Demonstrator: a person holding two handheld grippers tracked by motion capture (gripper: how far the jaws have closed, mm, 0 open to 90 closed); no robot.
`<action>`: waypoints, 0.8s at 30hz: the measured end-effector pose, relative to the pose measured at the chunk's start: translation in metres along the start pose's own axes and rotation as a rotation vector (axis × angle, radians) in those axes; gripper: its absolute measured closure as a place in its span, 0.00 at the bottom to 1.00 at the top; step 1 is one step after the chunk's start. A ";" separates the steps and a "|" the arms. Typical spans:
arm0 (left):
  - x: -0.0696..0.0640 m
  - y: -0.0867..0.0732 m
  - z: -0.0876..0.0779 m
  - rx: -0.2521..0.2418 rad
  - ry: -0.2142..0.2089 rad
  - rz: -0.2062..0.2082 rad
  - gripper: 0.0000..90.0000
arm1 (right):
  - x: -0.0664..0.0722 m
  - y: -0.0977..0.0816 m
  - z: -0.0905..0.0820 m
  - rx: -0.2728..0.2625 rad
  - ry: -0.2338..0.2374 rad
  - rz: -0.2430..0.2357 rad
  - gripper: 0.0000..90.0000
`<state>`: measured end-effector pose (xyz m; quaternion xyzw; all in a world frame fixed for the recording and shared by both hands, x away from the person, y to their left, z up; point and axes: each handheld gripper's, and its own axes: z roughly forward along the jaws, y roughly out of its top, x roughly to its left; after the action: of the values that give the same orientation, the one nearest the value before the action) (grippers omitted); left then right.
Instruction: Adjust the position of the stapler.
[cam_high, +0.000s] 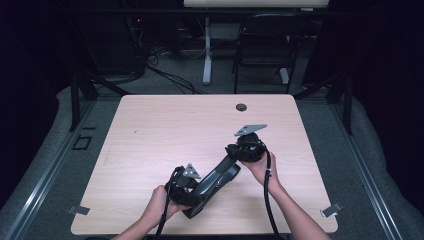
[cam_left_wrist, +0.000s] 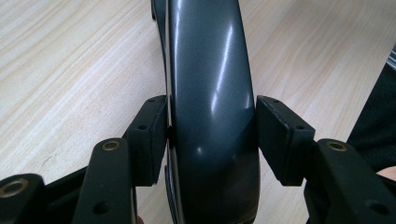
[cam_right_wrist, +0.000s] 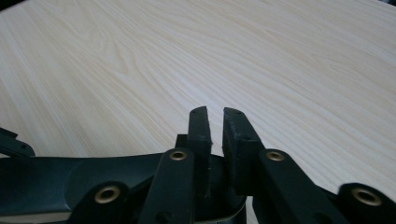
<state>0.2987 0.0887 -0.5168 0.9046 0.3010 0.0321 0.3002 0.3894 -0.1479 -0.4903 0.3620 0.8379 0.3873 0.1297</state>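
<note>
Left hand-held gripper (cam_left_wrist: 211, 140) clamped on dark curved armrest (cam_left_wrist: 212, 93) — right hand-held gripper (cam_right_wrist: 215, 133) pinching its other end.

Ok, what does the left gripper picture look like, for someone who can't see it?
A shiny dark grey curved bar stands between the left gripper and its two black jaws, which sit close on either side. Behind it is a pale wooden table.

Lab or studio recording bay: black curtains surround a bare table (cam_high: 165, 125); behind it, a folding chair (cam_high: 267, 42) and floor cables (cam_high: 170, 75).
</note>
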 end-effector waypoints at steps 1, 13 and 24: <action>0.000 0.000 0.000 0.000 0.000 0.000 0.52 | 0.000 0.000 0.000 0.000 0.000 0.000 0.92; 0.010 0.004 0.003 0.022 -0.057 0.040 0.52 | 0.000 -0.005 0.004 0.098 0.026 -0.004 1.00; 0.023 0.008 0.005 0.035 -0.061 0.042 0.51 | -0.003 -0.010 -0.006 0.139 0.028 0.018 1.00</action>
<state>0.3226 0.0934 -0.5194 0.9164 0.2732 0.0054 0.2925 0.3836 -0.1578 -0.4942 0.3721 0.8613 0.3342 0.0892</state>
